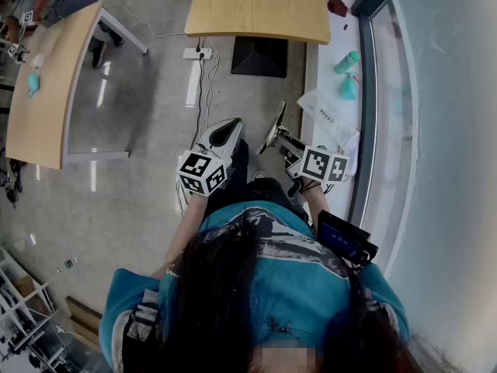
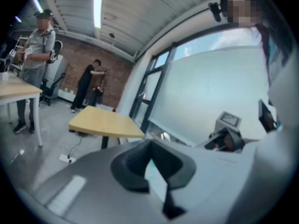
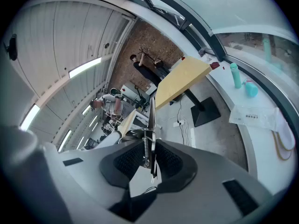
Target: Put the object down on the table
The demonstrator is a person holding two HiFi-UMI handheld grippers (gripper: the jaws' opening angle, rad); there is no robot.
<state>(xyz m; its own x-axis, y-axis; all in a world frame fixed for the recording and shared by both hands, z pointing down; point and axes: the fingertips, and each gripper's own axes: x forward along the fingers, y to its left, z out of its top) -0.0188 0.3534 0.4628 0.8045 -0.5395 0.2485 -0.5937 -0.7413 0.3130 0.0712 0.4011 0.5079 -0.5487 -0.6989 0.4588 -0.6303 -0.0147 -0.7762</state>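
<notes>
My right gripper (image 1: pixel 278 134) is shut on a thin metal tool with a spring (image 3: pixel 149 125), seen edge-on and sticking out past the pads. In the head view the tool (image 1: pixel 273 125) is a dark narrow blade held over the grey floor, short of the wooden table (image 1: pixel 256 10) ahead. My left gripper (image 1: pixel 221 134) hangs beside it on the left, jaws together with nothing between them. In the left gripper view the same table (image 2: pixel 105 122) lies ahead and to the left of that gripper (image 2: pixel 150 153).
A black table base (image 1: pixel 260 55) and a power strip (image 1: pixel 196 53) with cables lie on the floor ahead. A white window ledge (image 1: pixel 322 61) on the right holds two teal bottles (image 1: pixel 347 62) and papers (image 1: pixel 326 111). A second wooden table (image 1: pixel 46 76) stands left. People stand in the background (image 2: pixel 39 45).
</notes>
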